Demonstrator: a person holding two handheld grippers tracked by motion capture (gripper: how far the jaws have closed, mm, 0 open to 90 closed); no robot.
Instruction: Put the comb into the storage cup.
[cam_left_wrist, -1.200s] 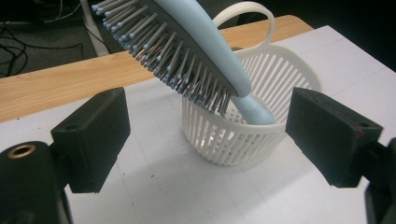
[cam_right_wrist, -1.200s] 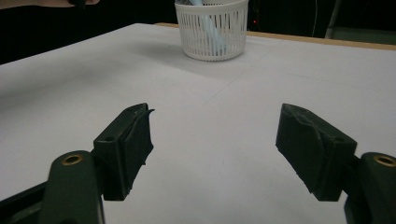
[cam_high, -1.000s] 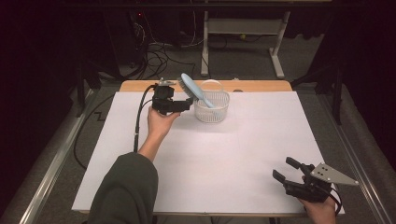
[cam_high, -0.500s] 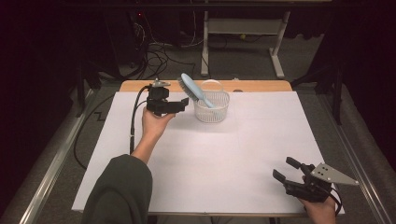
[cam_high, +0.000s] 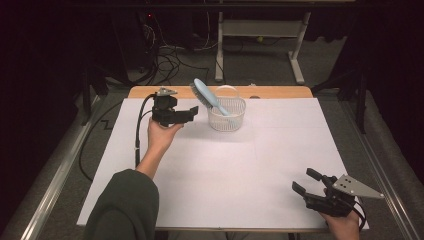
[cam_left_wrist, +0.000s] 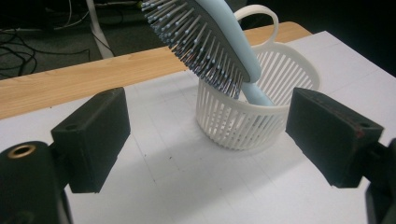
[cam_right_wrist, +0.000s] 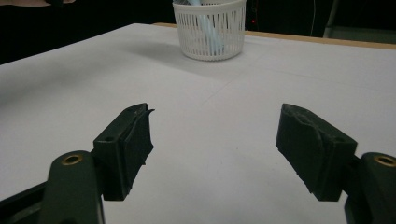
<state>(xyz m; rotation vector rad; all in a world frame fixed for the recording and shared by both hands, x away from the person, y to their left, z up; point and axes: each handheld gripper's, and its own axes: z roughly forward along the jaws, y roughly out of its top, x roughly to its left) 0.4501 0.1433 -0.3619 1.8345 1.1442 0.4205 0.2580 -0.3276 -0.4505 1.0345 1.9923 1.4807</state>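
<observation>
A white slotted basket (cam_high: 227, 116) with a loop handle stands at the far middle of the white table (cam_high: 250, 175). A light blue hairbrush (cam_high: 204, 92) leans in it, handle down, bristle head sticking out up and to the left. My left gripper (cam_high: 192, 114) is open, just left of the basket and apart from it. In the left gripper view the brush (cam_left_wrist: 210, 42) and basket (cam_left_wrist: 261, 116) sit beyond my left gripper (cam_left_wrist: 210, 135), nothing between its jaws. My right gripper (cam_high: 305, 181) is open at the near right corner. Its view (cam_right_wrist: 219, 144) shows the basket (cam_right_wrist: 210, 28) far off.
A bare wooden strip (cam_high: 280, 92) runs along the table's far edge behind the basket. Metal rails flank the table on both sides. Cables (cam_high: 165, 55) and white desk legs (cam_high: 297, 50) lie on the floor beyond. The left gripper's cable (cam_high: 137, 135) trails over the left part of the table.
My left gripper has drawn slightly back to the left, away from the basket, and the forearm has pulled in. The brush, the basket and the right gripper have not moved.
</observation>
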